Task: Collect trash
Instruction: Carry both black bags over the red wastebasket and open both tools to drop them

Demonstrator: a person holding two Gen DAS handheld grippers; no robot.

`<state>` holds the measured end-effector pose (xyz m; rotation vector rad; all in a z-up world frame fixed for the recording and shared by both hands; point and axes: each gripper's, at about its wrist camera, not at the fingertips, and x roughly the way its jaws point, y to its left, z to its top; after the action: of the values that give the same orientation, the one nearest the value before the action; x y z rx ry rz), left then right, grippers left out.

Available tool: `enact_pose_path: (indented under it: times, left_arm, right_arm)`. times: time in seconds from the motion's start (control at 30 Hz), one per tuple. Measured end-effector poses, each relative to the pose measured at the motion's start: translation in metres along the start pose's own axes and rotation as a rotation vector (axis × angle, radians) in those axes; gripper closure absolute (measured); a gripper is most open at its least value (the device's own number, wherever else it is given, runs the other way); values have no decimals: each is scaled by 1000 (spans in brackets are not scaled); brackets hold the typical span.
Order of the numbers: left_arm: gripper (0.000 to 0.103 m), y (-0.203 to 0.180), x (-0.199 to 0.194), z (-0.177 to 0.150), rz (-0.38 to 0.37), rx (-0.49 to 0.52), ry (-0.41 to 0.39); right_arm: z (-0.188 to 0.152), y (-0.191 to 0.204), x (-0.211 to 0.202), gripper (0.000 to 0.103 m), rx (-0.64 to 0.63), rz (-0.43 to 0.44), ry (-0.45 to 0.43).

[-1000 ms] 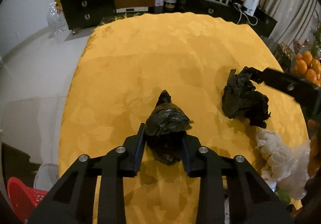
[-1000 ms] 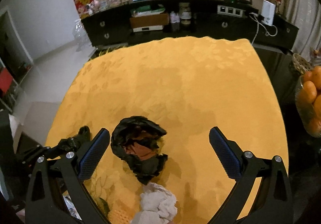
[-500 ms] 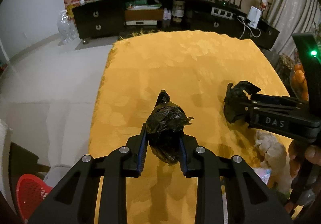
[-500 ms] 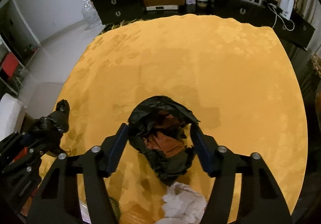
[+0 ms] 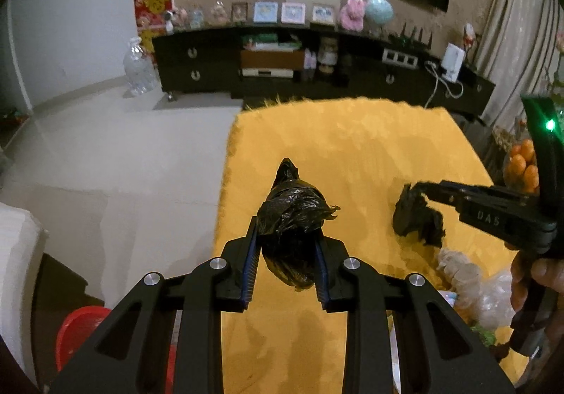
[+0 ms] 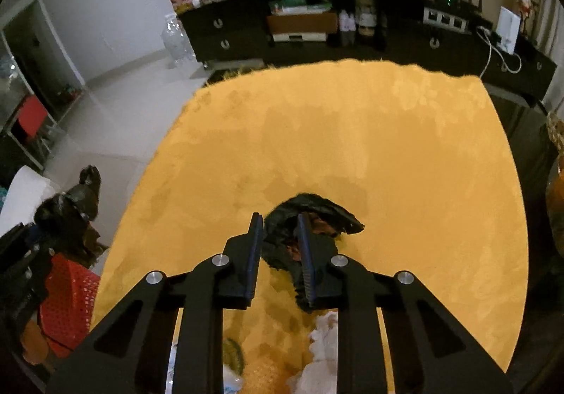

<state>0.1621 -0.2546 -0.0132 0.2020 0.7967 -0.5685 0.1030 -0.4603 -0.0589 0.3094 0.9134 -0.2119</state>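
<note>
Black plastic, knotted into a bundle [image 5: 294,217], is clamped between the pads of the left gripper [image 5: 286,246] and held above the near-left edge of the yellow tablecloth [image 5: 352,147]. To the right, a second crumpled black bag [image 5: 417,221] is seen. In the right wrist view, that crumpled black bag [image 6: 310,214] is pinched by the right gripper [image 6: 280,238], whose jaws have just been closing on it; a red basket [image 6: 68,302] is seen at near left.

Both wrist cams: down over tablecloth [image 5: 370,147].
</note>
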Motion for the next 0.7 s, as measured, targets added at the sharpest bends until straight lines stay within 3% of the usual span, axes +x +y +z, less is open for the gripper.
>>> enact_pose_path:
  times: [0.07,0.1,0.13,0.2,0.23,0.47,0.53,0.6,0.7]
  left_arm:
    - [77,4,-11,1,3,-9,-16]
    - [77,6,-16,0,9,-10,-22]
    - [77,7,-19,1,14,-8,-26]
    - [77,7,-25,-2,29,5,-32]
    - [77,6,-27,-4,33,11,-32]
    - [77,10,-28,-10,45,22,-25]
    - [77,13,-28,-10,45,16,-26]
    - [77,16,-28,-11,50,13,-29]
    - [77,20,-30,-12,63,11,-33]
  right_arm:
    - [-2,2,0,82,-10,-35,-4]
    - [-3,2,2,74,-14,-45,-2]
    - [-5,4,6,52,-24,-74,4]
    - [-8,6,10,19,-32,-113,-13]
    - [-8,8,13,17,-43,-129,-15]
    - [-12,0,58,18,-29,-157,126]
    - [-12,-6,69,38,-13,-153,167]
    - [-12,-7,74,52,-5,-137,177]
    - [-10,-6,67,56,-6,-144,146]
